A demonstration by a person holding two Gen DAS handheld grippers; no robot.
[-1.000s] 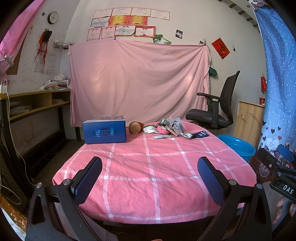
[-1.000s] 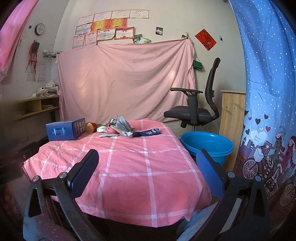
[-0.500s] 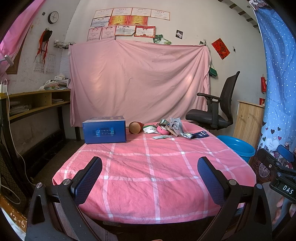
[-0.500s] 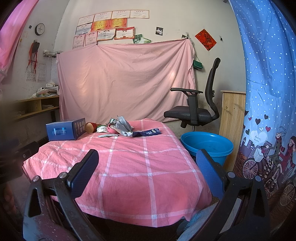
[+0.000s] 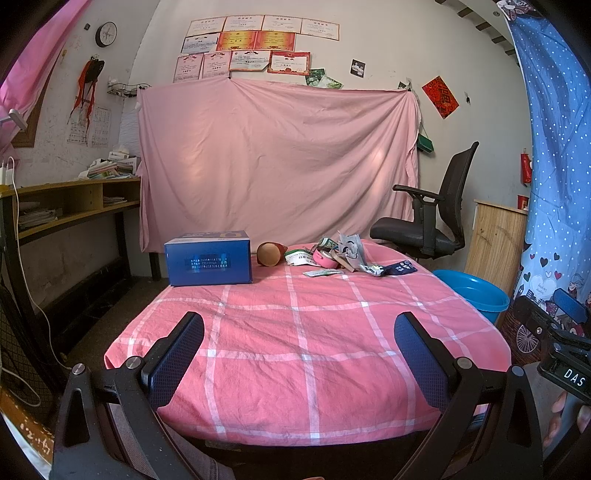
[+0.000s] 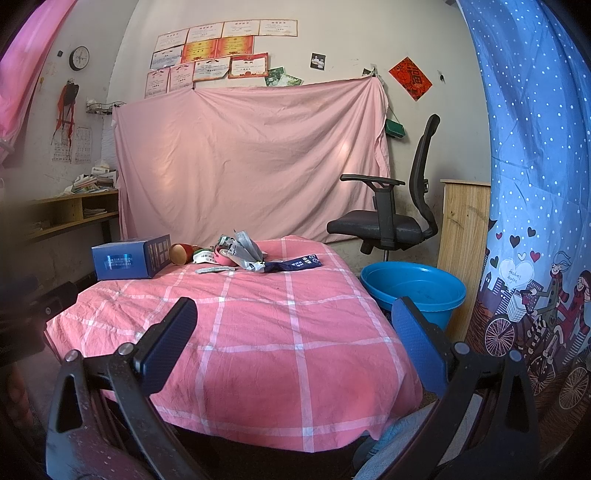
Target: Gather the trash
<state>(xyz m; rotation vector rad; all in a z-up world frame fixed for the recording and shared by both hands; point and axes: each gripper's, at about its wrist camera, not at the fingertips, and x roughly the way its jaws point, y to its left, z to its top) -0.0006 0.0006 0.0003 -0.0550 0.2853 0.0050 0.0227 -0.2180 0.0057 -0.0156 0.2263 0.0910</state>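
At the table's (image 5: 295,369) far edge, trash (image 5: 343,254): crumpled silver and dark-blue wrappers, pink tape roll, beside a blue box (image 5: 208,263). Left gripper (image 5: 298,354) and right gripper (image 6: 293,343) both spread wide, holding nothing, well short of it. Blue tub (image 6: 413,291) right of table.

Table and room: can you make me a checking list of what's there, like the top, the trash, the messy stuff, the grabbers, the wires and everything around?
Surface: table under a pink checked cloth, near half bare.
Job's things: trash pile at the far edge, wrappers and a pink tape roll; dark blue wrapper at its right end; flat packet just in front; blue basin on the floor right of the table.
Clutter: blue box at far left; brown cup on its side beside it.
Grippers: left gripper and right gripper open, holding nothing, at the near edge.
Cables: white cord hanging at the left wall.
Surroundings: office chair, pink sheet, wall clock, blue curtain.
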